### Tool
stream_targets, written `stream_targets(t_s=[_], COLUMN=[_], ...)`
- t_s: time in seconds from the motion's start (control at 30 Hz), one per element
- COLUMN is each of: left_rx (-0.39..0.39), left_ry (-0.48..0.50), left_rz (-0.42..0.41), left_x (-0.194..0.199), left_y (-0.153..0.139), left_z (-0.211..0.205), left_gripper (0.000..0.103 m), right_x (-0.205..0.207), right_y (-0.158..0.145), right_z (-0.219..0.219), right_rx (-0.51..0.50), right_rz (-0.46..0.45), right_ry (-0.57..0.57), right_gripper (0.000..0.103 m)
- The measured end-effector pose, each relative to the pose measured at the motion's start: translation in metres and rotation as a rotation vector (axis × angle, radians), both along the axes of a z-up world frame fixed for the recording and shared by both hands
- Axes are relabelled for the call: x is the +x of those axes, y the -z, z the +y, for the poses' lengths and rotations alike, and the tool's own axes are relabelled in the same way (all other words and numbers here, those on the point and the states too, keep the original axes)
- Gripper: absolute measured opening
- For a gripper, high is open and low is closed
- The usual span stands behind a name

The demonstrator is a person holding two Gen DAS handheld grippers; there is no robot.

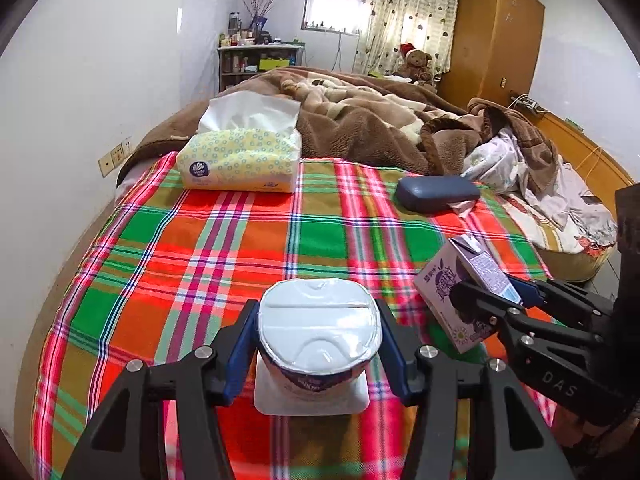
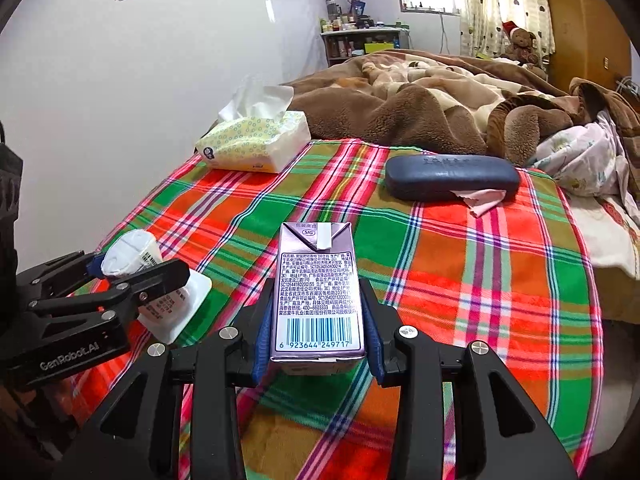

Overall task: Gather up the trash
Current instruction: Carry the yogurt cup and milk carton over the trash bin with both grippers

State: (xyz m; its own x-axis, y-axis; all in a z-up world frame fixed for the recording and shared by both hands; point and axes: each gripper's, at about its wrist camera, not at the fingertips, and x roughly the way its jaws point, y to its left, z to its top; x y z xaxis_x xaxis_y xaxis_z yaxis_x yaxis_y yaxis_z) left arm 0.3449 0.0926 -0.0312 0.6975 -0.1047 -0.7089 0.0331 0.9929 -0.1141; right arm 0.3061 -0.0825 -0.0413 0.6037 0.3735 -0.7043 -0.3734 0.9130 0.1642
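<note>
We've got both bits of trash in hand, so pickup looks done or nearly so; what's left, as we judge it, is carrying them off to a bin, and no bin or bag shows in either view. Left gripper (image 1: 318,344) has its jaws closed in on the yogurt cup (image 1: 319,330), which sits upside down, white base up, wide rim down toward the plaid blanket (image 1: 200,260) near the bed's near edge; the blue pads press both sides of the cup w/ no gap showing. Whether the rim is touching the blanket or just clear of it we can't tell. Right gripper (image 2: 318,336) is clamped on the purple milk carton (image 2: 318,292), barcode side facing the camera, pads flat on both narrow sides; from the left wrist view the carton tilts and looks raised off the blanket, tho the lower end is partly hidden. The two grippers are near each other, carton to the right of the cup, not touching. Other stuff on the bed: a tissue pack (image 1: 240,160) toward the far left edge of the blanket by the wall, a dark glasses case (image 2: 452,176) toward the far right w/ a pink cloth (image 2: 484,198) sticking out under it. Those prob. aren't trash, so we'd guess nothing more needs collecting here.
</note>
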Motion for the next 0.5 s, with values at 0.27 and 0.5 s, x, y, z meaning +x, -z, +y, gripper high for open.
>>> stream_targets(t_s=[0.27,0.5], left_rx=[-0.001,0.008], left_ry=[0.025,0.057], left_rz=[-0.037,-0.071], left_x=[-0.035,-0.07], left_y=[-0.022,-0.044], left_z=[-0.021,-0.046], left_gripper=[0.056,0.056], right_x=[-0.023,-0.052], right_y=[-0.015,-0.031], right_z=[-0.02,-0.043], right_rx=[0.03,0.059], right_rz=[-0.027,-0.059], right_ry=[0.035,0.069], right_gripper=[0.039,0.039])
